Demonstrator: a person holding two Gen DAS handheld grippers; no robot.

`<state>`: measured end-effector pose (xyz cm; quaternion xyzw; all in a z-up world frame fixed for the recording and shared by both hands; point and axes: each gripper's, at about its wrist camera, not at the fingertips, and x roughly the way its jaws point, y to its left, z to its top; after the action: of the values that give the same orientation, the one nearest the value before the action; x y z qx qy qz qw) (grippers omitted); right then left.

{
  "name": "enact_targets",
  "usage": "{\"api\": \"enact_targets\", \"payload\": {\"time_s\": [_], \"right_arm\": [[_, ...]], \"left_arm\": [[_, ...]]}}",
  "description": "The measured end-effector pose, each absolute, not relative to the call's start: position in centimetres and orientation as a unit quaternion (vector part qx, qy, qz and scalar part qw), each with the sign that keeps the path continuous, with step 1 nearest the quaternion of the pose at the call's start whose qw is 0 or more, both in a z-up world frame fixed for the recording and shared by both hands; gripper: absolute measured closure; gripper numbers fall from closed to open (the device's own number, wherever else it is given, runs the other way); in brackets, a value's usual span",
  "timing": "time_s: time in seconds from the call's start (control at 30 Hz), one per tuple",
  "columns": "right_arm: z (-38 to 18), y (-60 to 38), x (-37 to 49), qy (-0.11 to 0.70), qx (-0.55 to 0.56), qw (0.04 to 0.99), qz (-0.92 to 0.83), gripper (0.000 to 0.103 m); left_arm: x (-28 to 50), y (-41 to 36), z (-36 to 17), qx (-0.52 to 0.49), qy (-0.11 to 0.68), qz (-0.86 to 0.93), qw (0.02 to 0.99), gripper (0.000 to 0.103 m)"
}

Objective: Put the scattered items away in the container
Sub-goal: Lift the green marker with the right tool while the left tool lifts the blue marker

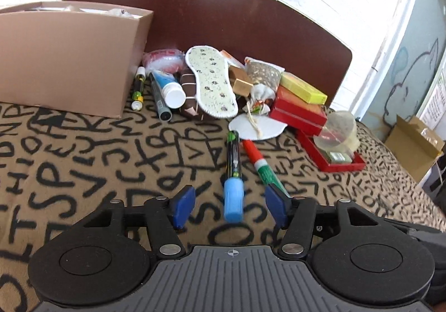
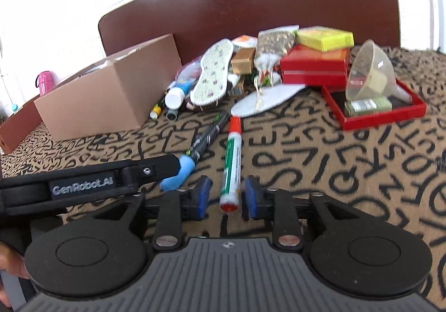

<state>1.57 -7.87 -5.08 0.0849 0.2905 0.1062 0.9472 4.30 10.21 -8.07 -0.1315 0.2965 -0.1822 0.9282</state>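
Observation:
A brown cardboard box (image 1: 64,58) (image 2: 111,97) stands at the left on the lettered blanket. A black marker with a blue cap (image 1: 233,181) (image 2: 195,154) lies between the open jaws of my left gripper (image 1: 230,207), not gripped. A green and white marker with red ends (image 2: 232,165) (image 1: 260,164) lies between the open jaws of my right gripper (image 2: 226,197), not gripped. A pile of scattered items sits by the headboard: an insole (image 1: 211,80), a white-capped tube (image 1: 171,90), pens (image 1: 138,87), red boxes (image 1: 299,110) and a yellow box (image 1: 302,87).
A red tray (image 2: 379,117) holds a clear plastic funnel (image 2: 370,72) and a small green packet. A dark wooden headboard (image 1: 223,14) stands behind the pile. A white round pad (image 1: 255,126) lies before the pile. The left gripper's arm (image 2: 89,181) crosses the right wrist view.

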Motion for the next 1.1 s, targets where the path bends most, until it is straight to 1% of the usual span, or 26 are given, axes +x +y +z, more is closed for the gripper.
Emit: {"api": "enact_targets", "payload": {"time_s": [0.13,0.23,0.3,0.33,0.37,0.4,0.43,0.47,0.5,0.57,0.6,0.63,0.73,0.77,0.97,1.1], "right_arm": [[-5.1,-7.6,2.9,0.297,0.063,0.948,0.097,0.065],[-5.8,-7.4,4.1,0.316,0.048,0.943,0.097,0.063],[-6.2,-7.1,4.5,0.316,0.030,0.944,0.095,0.063],[-6.3,-6.9,4.6,0.313,0.019,0.945,0.093,0.063],[-6.3,-6.6,4.7,0.312,0.009,0.946,0.091,0.064],[-6.3,-6.5,4.9,0.312,0.001,0.946,0.089,0.064],[-6.3,-6.3,5.1,0.311,-0.005,0.946,0.087,0.064],[-6.3,-6.2,5.4,0.311,-0.008,0.947,0.085,0.064],[-6.3,-6.2,5.7,0.312,-0.008,0.946,0.085,0.064],[-6.2,-6.0,6.2,0.313,-0.011,0.946,0.086,0.064],[-6.2,-5.9,6.4,0.314,-0.013,0.945,0.087,0.064],[-6.2,-5.9,6.6,0.316,-0.015,0.945,0.088,0.064],[-6.4,-5.8,6.8,0.316,-0.022,0.944,0.092,0.064],[-6.4,-5.8,6.8,0.316,-0.021,0.944,0.092,0.064],[-6.7,-5.5,6.4,0.310,-0.033,0.946,0.089,0.064],[-6.9,-5.2,6.0,0.304,-0.045,0.948,0.084,0.065]], "left_arm": [[5.8,9.1,-8.1,-0.111,0.315,-0.171,0.927,0.020],[5.9,8.5,-8.6,-0.092,0.312,-0.167,0.931,0.019],[6.0,8.5,-8.9,-0.086,0.311,-0.172,0.931,0.022],[6.1,8.5,-9.0,-0.081,0.311,-0.170,0.932,0.026],[6.3,8.5,-9.0,-0.076,0.312,-0.165,0.933,0.038],[6.5,8.5,-8.9,-0.073,0.314,-0.160,0.933,0.046],[6.8,8.5,-8.9,-0.075,0.318,-0.161,0.931,0.069],[7.2,8.6,-8.8,-0.081,0.324,-0.166,0.928,0.083],[7.6,8.6,-8.8,-0.085,0.328,-0.168,0.926,0.087],[8.0,8.3,-8.8,-0.081,0.328,-0.166,0.926,0.087],[8.1,8.2,-8.8,-0.077,0.327,-0.167,0.927,0.079],[8.1,8.1,-8.9,-0.076,0.326,-0.170,0.927,0.073],[8.3,8.1,-9.0,-0.077,0.327,-0.174,0.926,0.074],[8.3,8.2,-9.1,-0.079,0.327,-0.173,0.926,0.082],[7.7,8.5,-9.6,-0.086,0.311,-0.171,0.931,0.083],[7.3,8.0,-9.7,-0.067,0.303,-0.165,0.936,0.082]]}}
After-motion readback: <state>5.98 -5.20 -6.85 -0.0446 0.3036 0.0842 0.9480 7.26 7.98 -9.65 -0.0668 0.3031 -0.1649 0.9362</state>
